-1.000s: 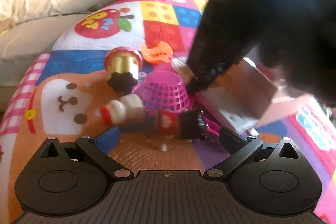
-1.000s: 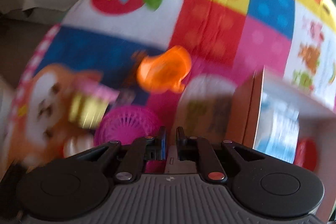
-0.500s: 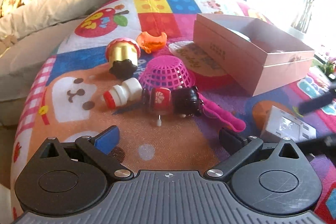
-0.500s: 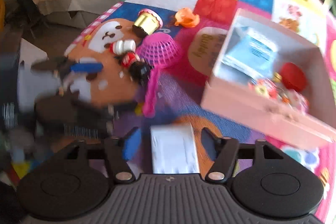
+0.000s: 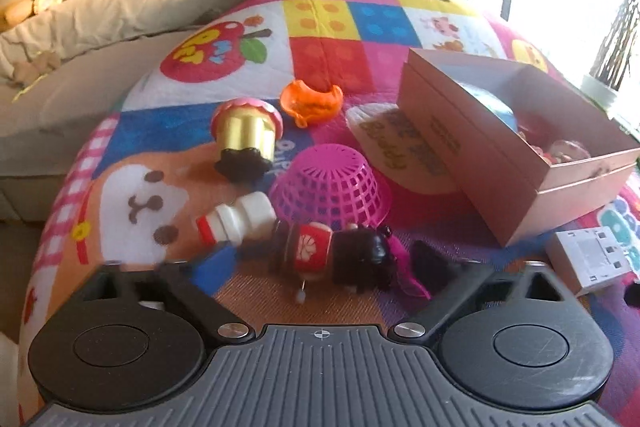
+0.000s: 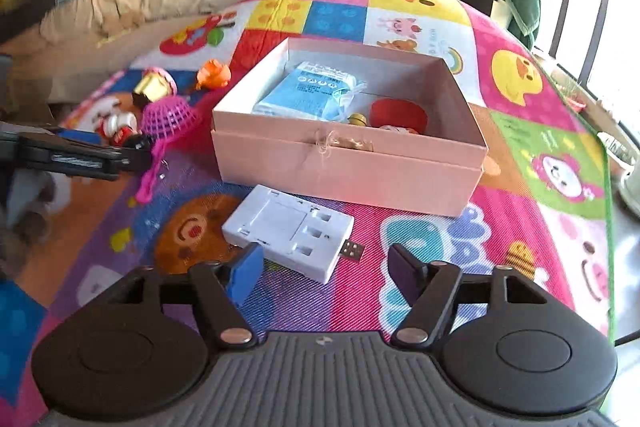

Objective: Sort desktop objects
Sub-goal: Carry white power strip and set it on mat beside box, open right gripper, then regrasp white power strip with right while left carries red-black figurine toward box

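While closing around a small black-and-red toy figure [image 5: 340, 255] without touching, left gripper [image 5: 320, 263] jaws, right gripper [image 6: 324, 267] jaws opening, empty, near flat white plastic adapter [image 6: 292, 227], beside open pink cardboard box [image 6: 348, 163].

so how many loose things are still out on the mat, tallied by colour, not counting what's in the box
pink: 3 — upturned basket, cupcake toy, spoon
orange: 1 — orange piece
white: 2 — small bottle, adapter block
red and black: 1 — doll
total: 7
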Demonstrator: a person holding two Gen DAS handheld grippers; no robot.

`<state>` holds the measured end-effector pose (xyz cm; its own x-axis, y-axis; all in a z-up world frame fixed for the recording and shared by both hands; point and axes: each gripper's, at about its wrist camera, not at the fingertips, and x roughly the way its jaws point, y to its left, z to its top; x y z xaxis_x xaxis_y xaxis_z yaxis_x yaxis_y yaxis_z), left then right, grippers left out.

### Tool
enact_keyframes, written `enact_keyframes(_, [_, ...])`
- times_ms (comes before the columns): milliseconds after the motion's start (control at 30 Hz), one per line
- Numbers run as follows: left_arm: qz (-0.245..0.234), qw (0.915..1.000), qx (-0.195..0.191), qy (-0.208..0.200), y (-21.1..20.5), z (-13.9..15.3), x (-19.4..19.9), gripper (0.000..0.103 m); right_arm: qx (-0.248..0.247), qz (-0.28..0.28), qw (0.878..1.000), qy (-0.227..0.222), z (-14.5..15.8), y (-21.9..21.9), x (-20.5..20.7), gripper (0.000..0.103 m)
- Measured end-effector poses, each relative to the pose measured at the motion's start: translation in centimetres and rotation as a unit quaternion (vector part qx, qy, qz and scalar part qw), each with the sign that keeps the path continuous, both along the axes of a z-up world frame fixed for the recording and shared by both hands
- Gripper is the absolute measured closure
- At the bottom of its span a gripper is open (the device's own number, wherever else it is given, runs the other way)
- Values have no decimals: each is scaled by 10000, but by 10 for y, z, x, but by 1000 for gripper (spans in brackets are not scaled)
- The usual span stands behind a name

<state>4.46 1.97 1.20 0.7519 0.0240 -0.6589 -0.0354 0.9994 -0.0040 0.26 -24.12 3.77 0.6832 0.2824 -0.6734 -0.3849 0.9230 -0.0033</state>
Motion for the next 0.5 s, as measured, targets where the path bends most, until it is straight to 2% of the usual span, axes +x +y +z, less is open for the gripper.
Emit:
enact_keyframes(67, [-32, 10000, -17, -2, -2, 2, 0, 29, 107, 3, 9999, -14, -3, -3, -4, 22])
enact_keyframes(133, [-102, 9999, 102, -36, -6, 5, -4, 32, 196, -10, 9998, -5, -9, -1, -3, 21])
enact_keyframes(200, [-282, 9994, 193, -34, -11, 6, -13, 33, 277, -60, 9996, 47, -14, -2, -3, 21])
enact_keyframes(400, [-1129, 9933, -11, 229, -30, 8, -64, 31, 321, -178, 9991, 210, -29, -4, 5, 16])
enact_keyframes(467, [-1325, 9908, -33, 287, -36, 7, -80, 28, 393, -214, 9986, 283, -30, -3, 7, 12])
enact_keyframes(500, [-1418, 9894, -47, 313, -38, 7, -86, 23, 449, -245, 9982, 308, -30, -2, 8, 10])
